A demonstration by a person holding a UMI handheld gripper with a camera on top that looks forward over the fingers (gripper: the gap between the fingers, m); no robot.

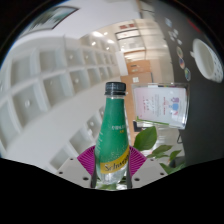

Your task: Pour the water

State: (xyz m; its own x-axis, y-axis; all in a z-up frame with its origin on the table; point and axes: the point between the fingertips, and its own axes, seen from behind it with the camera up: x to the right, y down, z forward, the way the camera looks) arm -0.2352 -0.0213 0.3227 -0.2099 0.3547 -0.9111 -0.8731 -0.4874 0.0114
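A green bottle (115,135) with a dark green cap and a yellow-and-white label stands upright between the two fingers of the claw (113,165), its lower body seated against the magenta pads (90,160) on either side. Both fingers press on the bottle, so the claw is clamped on it. Nothing shows below the bottle's base, so whether it rests on a tabletop cannot be told. Just beside the bottle, to one side and a little beyond the fingers, green leaves (152,142) spread out. Behind them hangs a white sign (164,104) with blue print too small to read. Farther back, white grid-like shelving (40,85) lines one side of a bright room under ceiling lights (98,36).
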